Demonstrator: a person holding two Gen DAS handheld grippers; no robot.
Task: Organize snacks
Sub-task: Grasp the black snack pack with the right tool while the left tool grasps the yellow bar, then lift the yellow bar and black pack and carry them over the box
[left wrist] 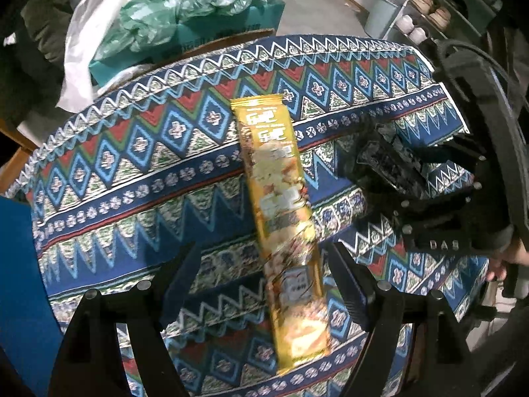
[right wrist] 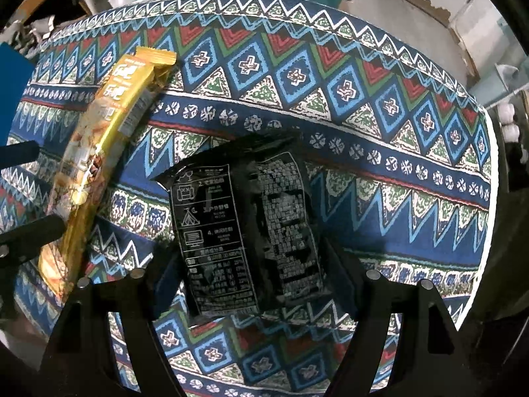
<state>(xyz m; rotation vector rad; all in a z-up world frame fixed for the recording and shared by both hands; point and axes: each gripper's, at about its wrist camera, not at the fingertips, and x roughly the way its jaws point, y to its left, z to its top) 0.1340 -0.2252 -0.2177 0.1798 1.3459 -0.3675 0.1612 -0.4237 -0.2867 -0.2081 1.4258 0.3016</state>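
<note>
A long yellow snack pack [left wrist: 281, 211] lies flat on the patterned tablecloth [left wrist: 132, 172]. My left gripper [left wrist: 264, 278] stands open astride its near end, the pack closer to the right finger and clear of the left one. A black snack pouch [right wrist: 244, 231] with white print fills the gap of my right gripper [right wrist: 253, 274], whose pads press both its long edges. In the left wrist view that black pouch [left wrist: 383, 162] hangs in the right gripper just above the cloth, to the right of the yellow pack. The yellow pack [right wrist: 99, 152] shows at the left of the right wrist view.
Behind the table a teal box [left wrist: 261, 16] holds crumpled green plastic bags [left wrist: 185, 10], next to a white bag [left wrist: 86, 33]. A shoe rack [left wrist: 426, 10] stands far right. A blue surface [left wrist: 16, 264] borders the table's left. A hand [left wrist: 506, 258] grips the right tool.
</note>
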